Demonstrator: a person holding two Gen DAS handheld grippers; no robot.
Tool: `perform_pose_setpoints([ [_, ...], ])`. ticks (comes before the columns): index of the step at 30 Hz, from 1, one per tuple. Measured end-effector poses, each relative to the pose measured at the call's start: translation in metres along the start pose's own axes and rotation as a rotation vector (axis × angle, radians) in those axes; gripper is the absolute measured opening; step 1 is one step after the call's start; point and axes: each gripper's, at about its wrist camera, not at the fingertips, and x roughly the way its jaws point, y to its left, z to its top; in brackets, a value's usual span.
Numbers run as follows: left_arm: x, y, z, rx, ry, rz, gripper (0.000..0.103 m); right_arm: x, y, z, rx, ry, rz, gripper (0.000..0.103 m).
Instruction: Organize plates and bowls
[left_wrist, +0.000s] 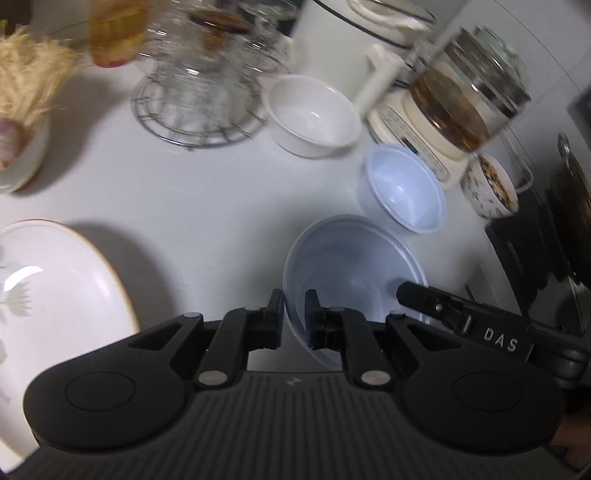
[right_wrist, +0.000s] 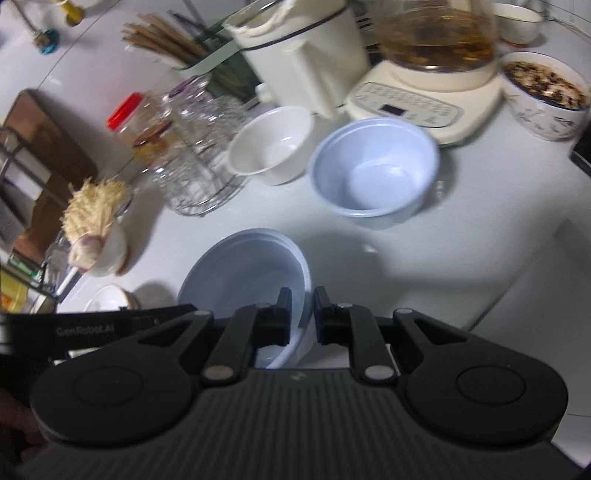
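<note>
Both grippers hold one large pale blue bowl (left_wrist: 351, 266), lifted above the white counter. My left gripper (left_wrist: 294, 301) is shut on its left rim. My right gripper (right_wrist: 302, 301) is shut on its right rim; the bowl shows in the right wrist view (right_wrist: 247, 269). The right gripper's body (left_wrist: 480, 325) shows in the left wrist view at the bowl's far side. A smaller pale blue bowl (left_wrist: 404, 188) (right_wrist: 375, 170) and a white bowl (left_wrist: 314, 114) (right_wrist: 271, 144) stand on the counter beyond. A floral plate with a gold rim (left_wrist: 55, 288) lies at the left.
A wire rack with glasses (left_wrist: 195, 92) (right_wrist: 195, 162), a white pot (left_wrist: 343, 40), a glass kettle on a cream base (left_wrist: 461, 99) (right_wrist: 424, 92), a patterned bowl of food (left_wrist: 491, 192) (right_wrist: 543, 96), and a cup of straw (right_wrist: 96, 236) crowd the back. A black stove (left_wrist: 546, 251) lies at the right.
</note>
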Motion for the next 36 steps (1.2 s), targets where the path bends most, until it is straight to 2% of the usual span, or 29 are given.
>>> perform_pose_setpoints([
  [6,-0.005,0.022,0.005,-0.03,-0.024,0.039,0.014,0.017,0.023,0.001,-0.036,0.006,0.022,0.015],
  [9,-0.005,0.024,0.012,-0.011,-0.055,0.052,0.014,0.026,0.027,0.002,-0.031,0.007,0.024,0.016],
  [14,0.003,0.029,0.017,-0.013,-0.063,0.059,0.015,0.039,0.031,0.005,-0.054,0.014,0.018,0.017],
  [18,0.012,0.034,0.019,-0.023,-0.053,0.071,0.015,0.049,0.034,0.005,-0.09,0.028,0.008,0.017],
  [27,0.029,0.041,0.021,-0.035,-0.016,0.103,0.016,0.067,0.036,0.002,-0.085,0.057,0.024,0.018],
  [28,0.028,0.041,0.022,-0.031,-0.018,0.104,0.017,0.066,0.037,0.002,-0.088,0.056,0.024,0.018],
  [30,0.026,0.039,0.023,-0.022,-0.018,0.099,0.028,0.063,0.037,0.004,-0.082,0.049,0.028,0.018],
  [31,0.024,0.037,0.024,-0.016,-0.018,0.104,0.04,0.062,0.038,0.005,-0.081,0.049,0.024,0.019],
  [32,0.021,0.035,0.025,-0.009,-0.022,0.118,0.046,0.06,0.037,0.007,-0.078,0.045,0.018,0.02],
  [34,0.012,0.03,0.028,-0.001,-0.031,0.127,0.049,0.057,0.035,0.011,-0.056,0.042,0.004,0.038],
  [36,0.003,0.026,0.031,0.004,-0.039,0.127,0.052,0.05,0.031,0.017,-0.017,0.04,-0.003,0.045],
])
